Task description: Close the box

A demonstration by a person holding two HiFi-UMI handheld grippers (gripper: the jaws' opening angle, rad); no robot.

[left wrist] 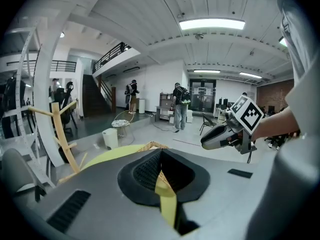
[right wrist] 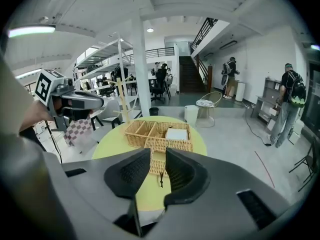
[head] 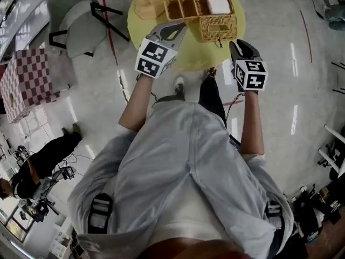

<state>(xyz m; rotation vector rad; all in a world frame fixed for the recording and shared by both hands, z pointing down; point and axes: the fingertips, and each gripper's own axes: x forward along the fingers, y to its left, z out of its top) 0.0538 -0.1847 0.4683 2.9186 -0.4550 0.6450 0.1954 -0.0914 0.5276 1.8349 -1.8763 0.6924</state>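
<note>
A wicker box (head: 186,7) with several compartments stands on the round yellow table (head: 188,57). A flat white object (head: 219,5) lies in its right compartment. Its woven lid (head: 218,27) lies folded out toward me, a small toggle hanging from its front. My left gripper (head: 175,30) hovers at the box's near left corner with its jaws shut and empty (left wrist: 160,154). My right gripper (head: 241,46) hangs just before the lid's right end, clear of it. In the right gripper view, the right gripper (right wrist: 158,154) is open, and the lid (right wrist: 158,165) shows through the gap.
A wooden stand (head: 145,4) rises at the table's left edge. A grey chair (head: 75,20) and a red-checkered box (head: 27,80) stand on the floor to the left. A person (head: 43,161) crouches further left. My legs are right at the table's near edge.
</note>
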